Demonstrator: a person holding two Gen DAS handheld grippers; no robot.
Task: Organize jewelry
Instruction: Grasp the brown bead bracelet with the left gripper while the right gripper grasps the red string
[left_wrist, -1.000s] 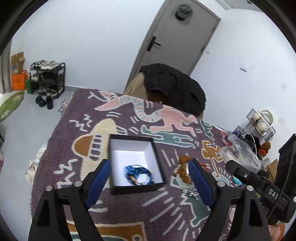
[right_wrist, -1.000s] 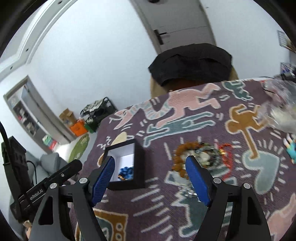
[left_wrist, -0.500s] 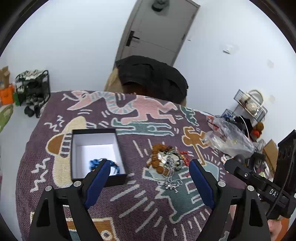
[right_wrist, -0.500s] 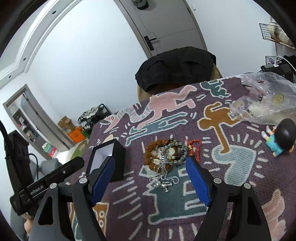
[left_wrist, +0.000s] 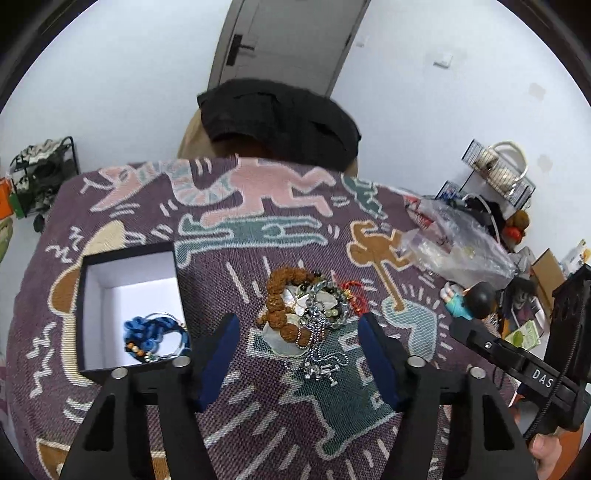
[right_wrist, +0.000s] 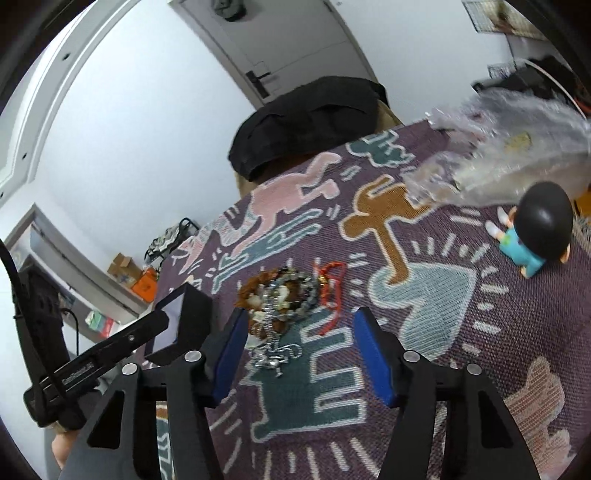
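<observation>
Patterned purple cloth (left_wrist: 229, 413), clear plastic bag (left_wrist: 458, 240), black-haired figurine (right_wrist: 535, 229), grey door (left_wrist: 288, 40)

White walls (left_wrist: 110, 92) close the room, with a grey door (left_wrist: 288, 40) at 12 o'clock, its dark handle on the left edge. Before the door a tan chair (left_wrist: 188, 136) carries a black garment (left_wrist: 280, 122). The table (left_wrist: 258, 424) wears a purple patterned cloth. At 9 o'clock a black shoe rack (left_wrist: 44, 173) stands on a pale floor (left_wrist: 20, 236). At 3 o'clock a wire shelf (left_wrist: 498, 173) hangs on the wall above clutter. In the right view, what may be shelving (right_wrist: 70, 266) shows at 9 o'clock, blurred.
</observation>
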